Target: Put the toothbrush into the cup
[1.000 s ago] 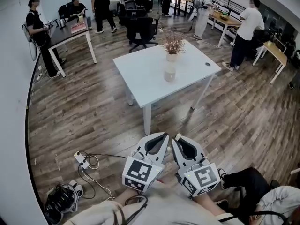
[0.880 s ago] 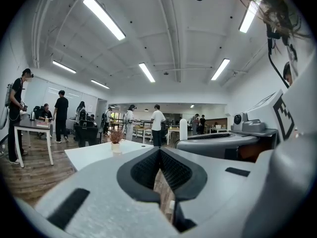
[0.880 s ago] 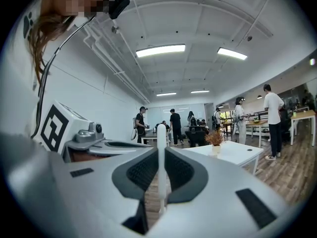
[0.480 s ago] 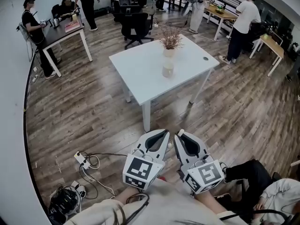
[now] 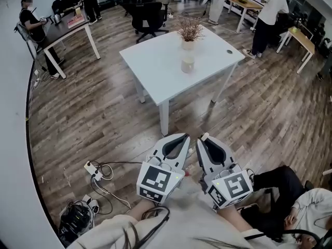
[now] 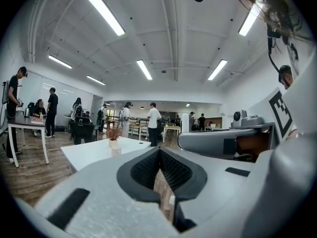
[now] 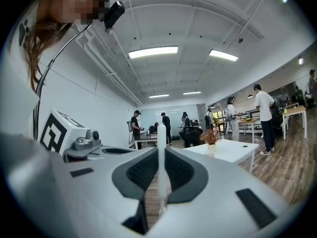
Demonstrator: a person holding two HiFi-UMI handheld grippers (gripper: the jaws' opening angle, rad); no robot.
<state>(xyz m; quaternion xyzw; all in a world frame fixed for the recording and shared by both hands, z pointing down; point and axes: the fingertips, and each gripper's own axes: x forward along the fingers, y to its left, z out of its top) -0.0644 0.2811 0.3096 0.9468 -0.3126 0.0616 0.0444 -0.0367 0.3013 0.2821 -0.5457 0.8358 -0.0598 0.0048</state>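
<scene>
Right hand-held gripper [image 7: 161, 157] clamps the toothbrush [image 7: 161, 133], its end poking past the jaws.

The slim white toothbrush [image 7: 161, 133] stands upright, clamped in the right tongs [image 7: 161, 148]; the pale cup [image 5: 188, 64] stands well apart on the table [image 5: 155, 71].

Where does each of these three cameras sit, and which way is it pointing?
Head view: on the person's head, looking steeply down at floor and white table; shows forearms, left tongs and right tongs.
Left gripper view: rides the left tongs, looking along their shut, empty jaws toward the table.
Right gripper view: rides the right tongs, looking along jaws shut on the toothbrush, toward the table.
Shared: all three see the table's plant; each gripper view catches the other tongs.
</scene>
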